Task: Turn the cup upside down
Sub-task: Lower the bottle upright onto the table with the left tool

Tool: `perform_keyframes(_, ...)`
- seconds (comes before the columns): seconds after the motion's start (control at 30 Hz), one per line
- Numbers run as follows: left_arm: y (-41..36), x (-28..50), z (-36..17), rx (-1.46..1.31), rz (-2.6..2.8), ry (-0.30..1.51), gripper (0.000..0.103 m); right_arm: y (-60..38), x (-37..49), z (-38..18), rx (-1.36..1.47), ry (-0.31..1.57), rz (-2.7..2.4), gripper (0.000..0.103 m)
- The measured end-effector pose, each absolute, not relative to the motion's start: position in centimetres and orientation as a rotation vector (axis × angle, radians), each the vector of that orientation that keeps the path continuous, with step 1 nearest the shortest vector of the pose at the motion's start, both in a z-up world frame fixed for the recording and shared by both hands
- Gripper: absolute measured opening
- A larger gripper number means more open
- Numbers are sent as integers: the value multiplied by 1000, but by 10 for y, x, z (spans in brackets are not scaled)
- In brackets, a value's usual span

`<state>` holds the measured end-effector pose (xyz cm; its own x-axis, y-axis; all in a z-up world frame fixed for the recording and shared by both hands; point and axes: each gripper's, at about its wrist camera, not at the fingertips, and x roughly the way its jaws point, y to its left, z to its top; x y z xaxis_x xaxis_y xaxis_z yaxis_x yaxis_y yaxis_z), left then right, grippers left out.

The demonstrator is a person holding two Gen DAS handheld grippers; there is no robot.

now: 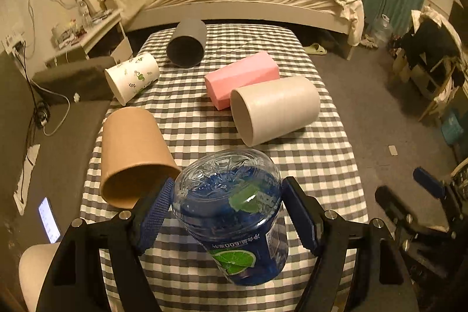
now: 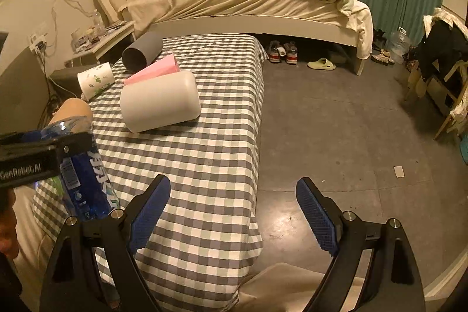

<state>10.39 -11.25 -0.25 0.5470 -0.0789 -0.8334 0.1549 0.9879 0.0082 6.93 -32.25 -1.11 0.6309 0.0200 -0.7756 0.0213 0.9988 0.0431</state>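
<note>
Now your left tongs (image 1: 226,212) clamp the inverted blue cup (image 1: 234,221) above the counter's (image 1: 307,165) six-o'clock edge; your right tongs (image 2: 234,212) gape empty at its four-o'clock corner.

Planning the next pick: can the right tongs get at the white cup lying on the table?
Probably yes: the right tongs are open and empty, and bare cloth lies between them and the white cup.

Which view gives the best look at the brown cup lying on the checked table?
The left wrist view. There the brown cup lies on its side, open mouth toward the camera, almost fully visible beside the left gripper, which holds the blue bottle. In the right wrist view only a sliver of the brown cup shows behind the bottle.
</note>
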Motion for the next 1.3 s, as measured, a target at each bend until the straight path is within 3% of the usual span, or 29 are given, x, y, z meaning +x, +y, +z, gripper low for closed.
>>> perform_keyframes(0.27, -118, 72, 1, 136, -156, 936, 79, -324, 70, -10, 53, 884, -3, 88)
perform_keyframes(0.53, -122, 60, -23, 81, -215, 1023, 79, -327, 68, -8, 65, 880, -5, 88)
perform_keyframes(0.6, -125, 60, -30, 93, -227, 1040, 71, -328, 68, -9, 68, 883, -6, 88)
perform_keyframes(0.93, -130, 73, -16, 119, -229, 893, 72, -331, 65, -8, 83, 874, -8, 88)
perform_keyframes(1.3, -124, 87, -31, 122, -193, 888, 74, -332, 66, -7, 87, 875, -14, 88)
